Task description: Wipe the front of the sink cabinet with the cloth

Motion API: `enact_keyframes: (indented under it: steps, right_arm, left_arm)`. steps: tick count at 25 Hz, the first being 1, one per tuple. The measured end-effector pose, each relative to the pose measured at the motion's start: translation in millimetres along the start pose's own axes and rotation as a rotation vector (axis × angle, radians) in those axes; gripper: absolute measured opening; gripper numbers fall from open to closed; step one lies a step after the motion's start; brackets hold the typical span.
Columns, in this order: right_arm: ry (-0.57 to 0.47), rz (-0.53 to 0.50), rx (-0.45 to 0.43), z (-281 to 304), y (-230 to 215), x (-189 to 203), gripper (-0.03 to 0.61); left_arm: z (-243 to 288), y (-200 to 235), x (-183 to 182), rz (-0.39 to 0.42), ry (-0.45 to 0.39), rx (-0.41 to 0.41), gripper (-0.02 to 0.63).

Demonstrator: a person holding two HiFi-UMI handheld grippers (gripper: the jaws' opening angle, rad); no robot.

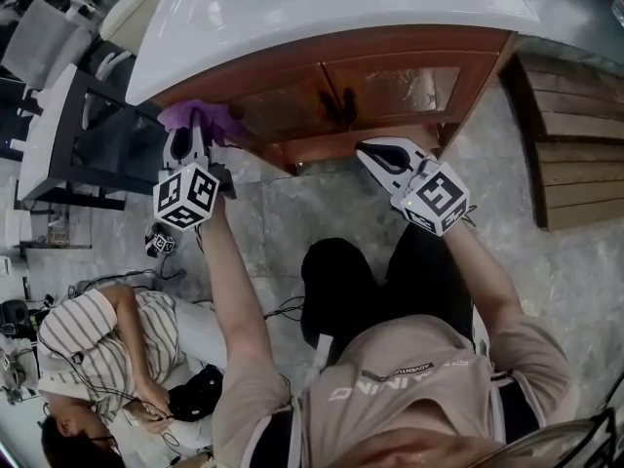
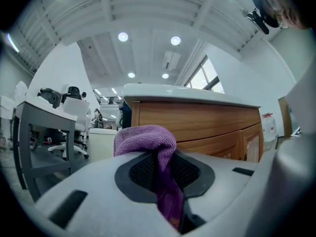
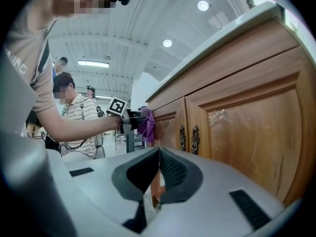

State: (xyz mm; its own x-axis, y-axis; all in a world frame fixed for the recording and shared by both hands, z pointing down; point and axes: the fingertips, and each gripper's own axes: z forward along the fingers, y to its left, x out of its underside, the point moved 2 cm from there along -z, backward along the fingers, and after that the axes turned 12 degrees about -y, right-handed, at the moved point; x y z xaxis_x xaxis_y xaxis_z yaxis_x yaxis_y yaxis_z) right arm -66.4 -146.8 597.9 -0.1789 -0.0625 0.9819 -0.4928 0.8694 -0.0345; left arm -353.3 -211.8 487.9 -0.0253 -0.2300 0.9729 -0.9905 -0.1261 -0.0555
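Observation:
A wooden sink cabinet point(image 1: 361, 91) with two doors and dark handles point(image 1: 341, 103) stands under a white countertop point(image 1: 322, 8). A purple cloth point(image 1: 195, 117) is pressed against the cabinet's upper left corner, with my left gripper point(image 1: 190, 135) shut on it. In the left gripper view the cloth point(image 2: 148, 139) bunches over the jaws, the cabinet point(image 2: 197, 125) just beyond. My right gripper point(image 1: 375, 154) hangs shut and empty in front of the cabinet's lower edge. The right gripper view shows the doors point(image 3: 247, 127), the handles point(image 3: 188, 138) and the far cloth point(image 3: 146, 124).
A dark-framed table point(image 1: 88, 135) stands left of the cabinet. A person in a striped shirt point(image 1: 107, 334) crouches at the lower left among cables. Wooden pallet steps point(image 1: 575, 154) lie at the right. The floor is grey tile point(image 1: 292, 213).

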Motion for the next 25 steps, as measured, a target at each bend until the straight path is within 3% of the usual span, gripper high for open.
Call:
enact_keyframes:
  steps: [25]
  right_arm:
    - [0.028,-0.016,0.167,-97,-23,10,0.014]
  left_arm:
    - [38,-247,-1,-0.132,-0.04,0.381,0.067]
